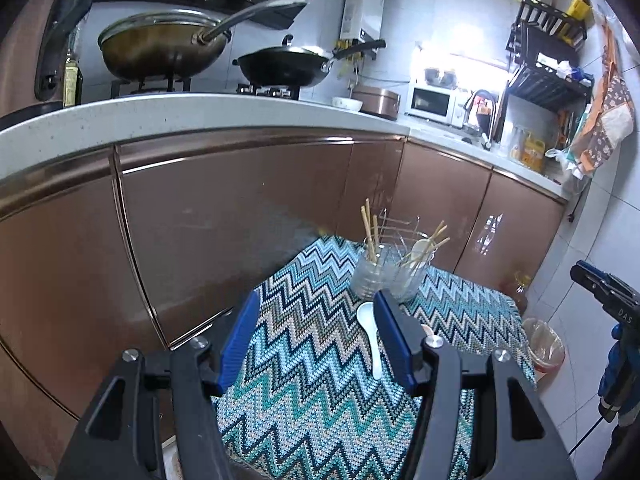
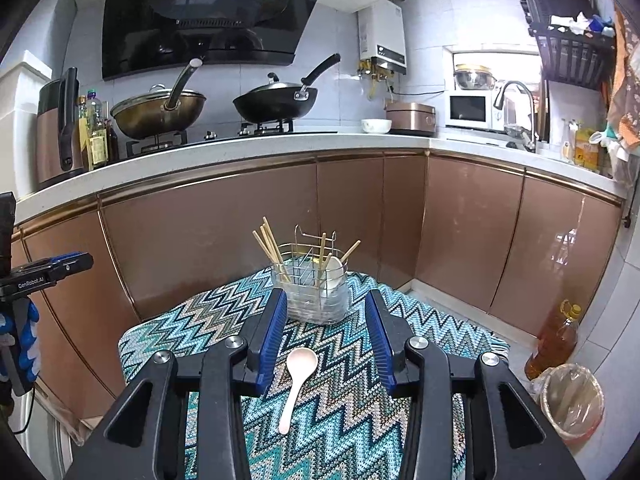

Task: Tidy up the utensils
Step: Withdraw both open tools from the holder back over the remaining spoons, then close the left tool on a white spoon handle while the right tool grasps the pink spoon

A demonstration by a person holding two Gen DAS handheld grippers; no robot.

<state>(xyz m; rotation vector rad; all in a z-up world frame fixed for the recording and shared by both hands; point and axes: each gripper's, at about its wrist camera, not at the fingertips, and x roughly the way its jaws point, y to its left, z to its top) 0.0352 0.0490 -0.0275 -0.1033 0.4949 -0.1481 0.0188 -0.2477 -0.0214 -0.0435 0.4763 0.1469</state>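
One white spoon (image 2: 298, 380) lies loose on the zigzag-clothed surface (image 2: 340, 420), framed between the right tongs (image 2: 326, 336), which gape empty like the left tongs (image 1: 316, 340) (chopsticks (image 2: 269, 246) already stand in the caddy (image 2: 316, 296)), so one item seemingly remains.

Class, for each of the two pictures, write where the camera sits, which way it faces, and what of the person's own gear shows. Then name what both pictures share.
Left wrist: rides the left gripper, faces the zigzag cloth and cabinets; the right gripper shows at the edge.
Right wrist: rides the right gripper, faces the same way; the left gripper and a blue glove show.
Shared: white plastic spoon, clear utensil holder, both open, empty.
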